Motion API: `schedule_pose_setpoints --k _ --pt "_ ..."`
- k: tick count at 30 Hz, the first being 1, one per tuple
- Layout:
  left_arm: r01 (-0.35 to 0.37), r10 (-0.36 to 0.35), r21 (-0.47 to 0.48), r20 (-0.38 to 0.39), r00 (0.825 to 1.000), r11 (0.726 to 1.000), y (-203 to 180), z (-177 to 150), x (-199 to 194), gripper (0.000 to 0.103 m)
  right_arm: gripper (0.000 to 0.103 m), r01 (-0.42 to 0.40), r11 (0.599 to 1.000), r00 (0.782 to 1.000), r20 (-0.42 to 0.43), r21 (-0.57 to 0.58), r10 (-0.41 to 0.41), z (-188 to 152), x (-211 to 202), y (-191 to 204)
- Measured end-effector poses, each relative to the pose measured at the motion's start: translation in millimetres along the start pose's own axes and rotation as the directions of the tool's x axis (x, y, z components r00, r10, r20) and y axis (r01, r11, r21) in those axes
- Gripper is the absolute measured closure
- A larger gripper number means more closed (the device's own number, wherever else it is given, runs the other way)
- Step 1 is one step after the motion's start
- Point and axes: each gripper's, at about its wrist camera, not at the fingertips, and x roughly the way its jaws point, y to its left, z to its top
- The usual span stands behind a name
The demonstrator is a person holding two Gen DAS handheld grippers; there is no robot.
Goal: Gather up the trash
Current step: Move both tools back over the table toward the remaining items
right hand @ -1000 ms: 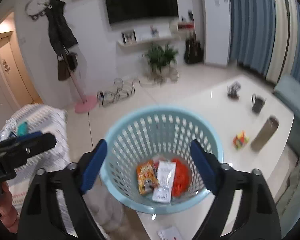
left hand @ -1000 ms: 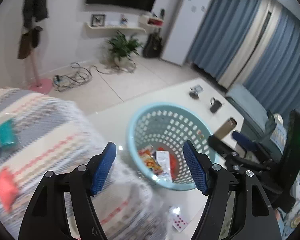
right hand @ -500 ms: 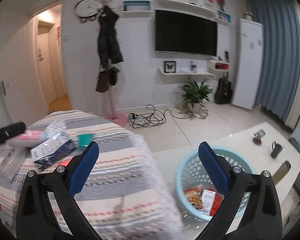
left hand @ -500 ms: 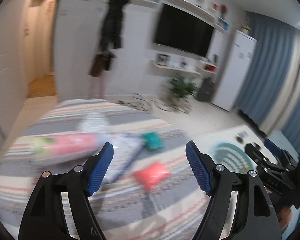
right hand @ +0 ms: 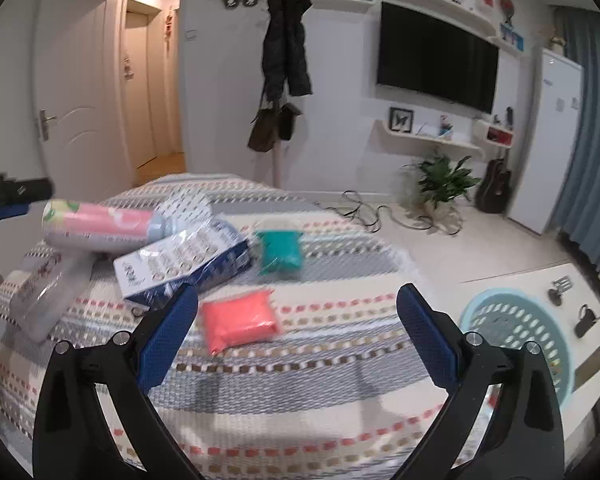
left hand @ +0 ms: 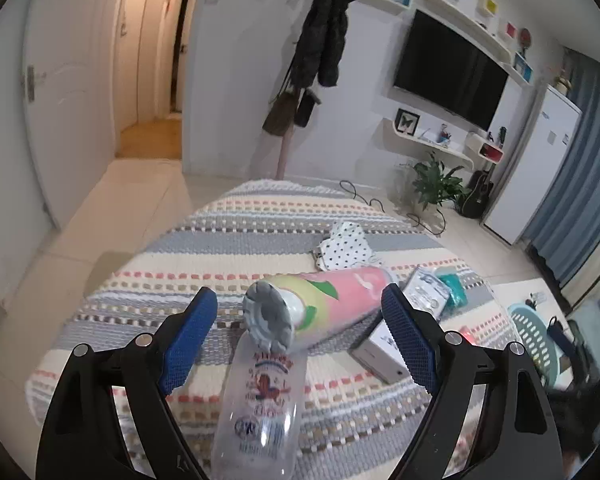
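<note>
Trash lies on a striped blanket (left hand: 228,240). My left gripper (left hand: 300,340) is open and empty, its blue pads on either side of a pink and green can (left hand: 320,304) lying over a clear plastic bottle (left hand: 260,404). My right gripper (right hand: 298,340) is open and empty just above a red packet (right hand: 238,320). The right wrist view also shows a teal packet (right hand: 280,252), a blue and white box in plastic wrap (right hand: 180,264), the can (right hand: 100,224) and the bottle (right hand: 48,292). The light blue basket (right hand: 516,328) stands on the white table at right.
A polka-dot pouch (left hand: 346,246) lies behind the can. A white box (left hand: 384,352) and a teal packet (left hand: 454,294) lie to its right. The white table (right hand: 540,276) holds a mug (right hand: 584,320), a brown tube (right hand: 592,364) and a small clip. Cables and a plant sit on the floor.
Both grippers have swung left, away from the basket, to the striped blanket. The left one now sits close over the can and bottle; the right one over the red packet.
</note>
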Motion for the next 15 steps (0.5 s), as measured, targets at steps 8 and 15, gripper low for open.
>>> schedule_pose_setpoints --k 8,15 --pt "0.036 -0.037 -0.017 -0.084 0.996 0.999 2 -3 37 0.025 0.008 -0.017 1.000 0.999 -0.037 0.022 0.018 -8 17 -6" --pt "0.150 -0.147 0.014 -0.140 0.979 0.989 -18 -29 22 0.040 0.008 -0.035 0.998 0.998 -0.058 0.051 0.038 -10 24 -13"
